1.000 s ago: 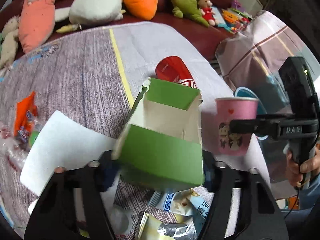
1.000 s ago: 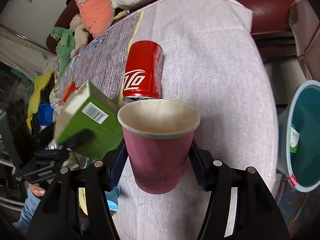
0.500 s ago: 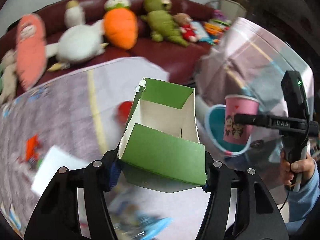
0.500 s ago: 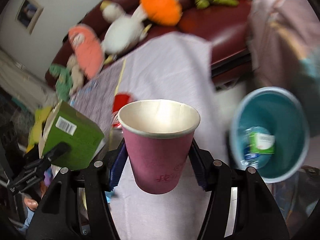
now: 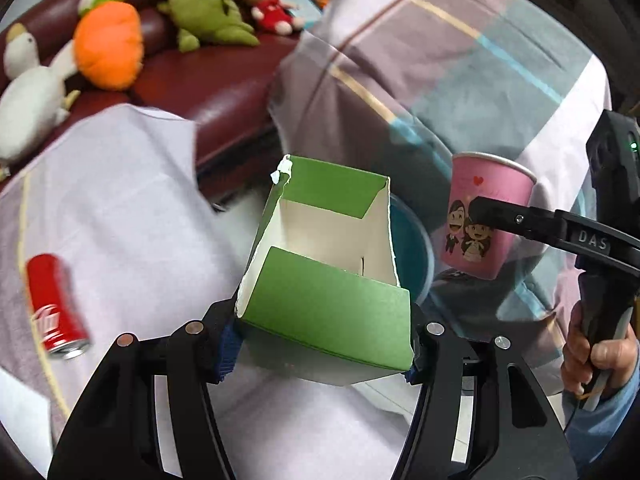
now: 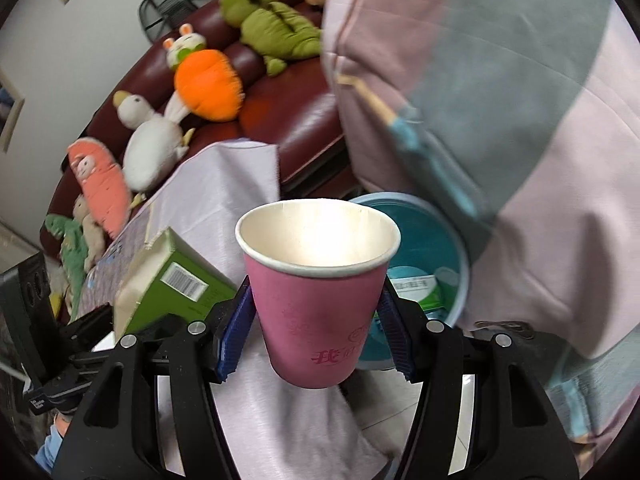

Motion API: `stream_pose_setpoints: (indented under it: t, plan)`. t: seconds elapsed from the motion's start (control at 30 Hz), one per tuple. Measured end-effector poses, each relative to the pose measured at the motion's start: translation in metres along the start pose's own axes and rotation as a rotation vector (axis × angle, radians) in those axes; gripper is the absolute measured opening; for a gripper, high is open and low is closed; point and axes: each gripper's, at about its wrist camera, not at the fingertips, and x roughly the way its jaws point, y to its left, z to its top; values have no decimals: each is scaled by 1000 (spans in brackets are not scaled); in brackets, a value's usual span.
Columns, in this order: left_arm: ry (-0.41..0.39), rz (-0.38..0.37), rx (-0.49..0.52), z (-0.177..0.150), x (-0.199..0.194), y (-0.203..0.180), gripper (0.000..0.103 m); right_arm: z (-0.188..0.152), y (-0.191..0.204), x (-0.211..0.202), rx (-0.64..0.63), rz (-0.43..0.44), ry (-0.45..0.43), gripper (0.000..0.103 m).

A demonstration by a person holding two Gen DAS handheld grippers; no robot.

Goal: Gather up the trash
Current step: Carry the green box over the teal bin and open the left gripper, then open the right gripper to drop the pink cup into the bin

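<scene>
My left gripper (image 5: 324, 340) is shut on an open green carton (image 5: 328, 272) with a white inside, held in the air past the table's edge. My right gripper (image 6: 316, 328) is shut on an upright, empty pink paper cup (image 6: 320, 292). The cup (image 5: 484, 220) shows to the right in the left wrist view, the carton (image 6: 176, 284) to the left in the right wrist view. A teal bin (image 6: 424, 240) stands on the floor just behind the cup, with a bottle and a green wrapper inside. The bin (image 5: 412, 248) is mostly hidden behind the carton.
A red soda can (image 5: 52, 308) lies on the table's pale cloth (image 5: 120, 208) at the left. A dark red sofa (image 5: 224, 80) with plush toys runs behind. A plaid cloth (image 6: 520, 120) hangs over furniture right above the bin. A hand (image 5: 600, 356) grips the right tool's handle.
Both grippers swung right off the table toward the bin, each keeping its load. The can and table litter slid left in view, and the bin came close behind the cup and the carton.
</scene>
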Motion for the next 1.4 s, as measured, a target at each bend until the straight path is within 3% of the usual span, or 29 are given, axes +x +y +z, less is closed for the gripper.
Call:
stream_pose_setpoints:
  t: [0.3, 0.37, 0.47, 0.57, 1.1, 1.4]
  plan:
    - [67, -108, -31, 18, 60, -22, 62, 11, -27, 10, 32, -50, 9, 57]
    - [67, -144, -53, 21, 69, -24, 70, 11, -31, 11, 35, -68, 15, 57]
    - [100, -165, -60, 21, 86, -32, 73, 12, -35, 13, 34, -93, 22, 57]
    - [118, -142, -65, 17, 92, -30, 81, 11, -38, 15, 33, -98, 28, 57]
    - [122, -14, -71, -3, 69, 4, 91, 11, -26, 35, 16, -104, 73, 58]
    - [102, 8, -89, -14, 50, 22, 92, 0, -18, 63, 22, -118, 134, 67]
